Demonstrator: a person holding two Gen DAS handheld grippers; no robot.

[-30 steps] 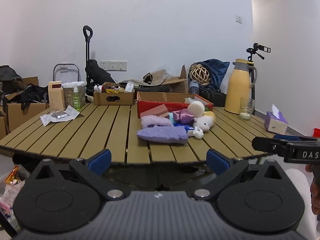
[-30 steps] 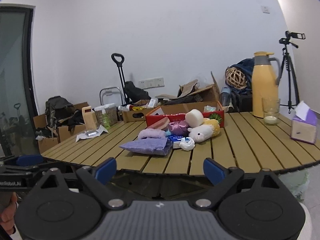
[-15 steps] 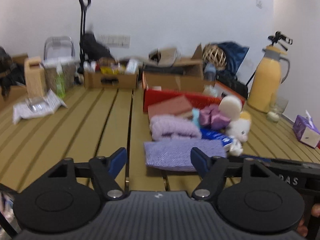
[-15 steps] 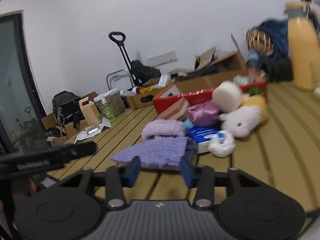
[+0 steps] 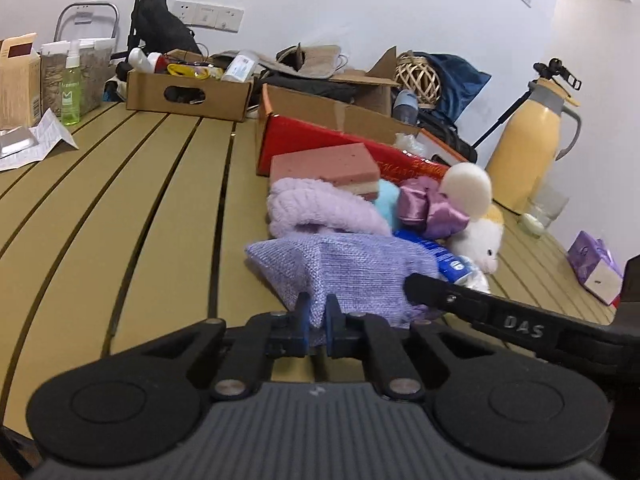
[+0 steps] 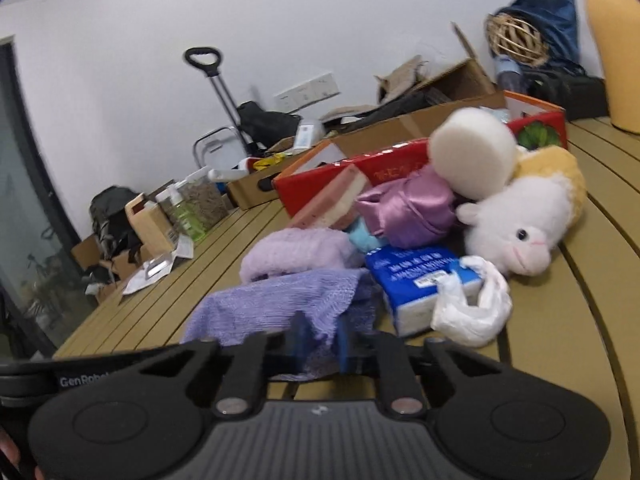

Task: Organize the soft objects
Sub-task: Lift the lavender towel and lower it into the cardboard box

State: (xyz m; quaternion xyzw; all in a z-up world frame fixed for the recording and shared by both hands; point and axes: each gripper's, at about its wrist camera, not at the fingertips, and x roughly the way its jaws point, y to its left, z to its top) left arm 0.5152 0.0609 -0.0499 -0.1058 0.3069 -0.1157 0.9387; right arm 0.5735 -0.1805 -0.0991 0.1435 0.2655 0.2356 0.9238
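Note:
A lilac knitted cloth (image 5: pixel 344 268) lies at the front of a pile of soft things on the slatted table; it also shows in the right wrist view (image 6: pixel 280 304). My left gripper (image 5: pixel 318 314) is shut on its near edge. My right gripper (image 6: pixel 320 340) is shut on the same cloth's near edge. Behind lie a fluffy lilac towel (image 5: pixel 320 208), a pink sponge (image 5: pixel 326 166), a purple satin scrunchie (image 6: pixel 408 208), a white round sponge (image 6: pixel 474 150), a white plush toy (image 6: pixel 516 230) and a blue tissue pack (image 6: pixel 420 280).
A red cardboard box (image 5: pixel 320 136) stands open behind the pile. A brown box (image 5: pixel 188 92) of bottles sits at the back left. A yellow thermos (image 5: pixel 528 144), a glass (image 5: pixel 544 210) and a purple tissue box (image 5: pixel 596 262) stand on the right. A crumpled white bag (image 6: pixel 472 304) lies by the tissue pack.
Both grippers moved forward over the table to the lilac cloth and closed from wide open onto its near edge.

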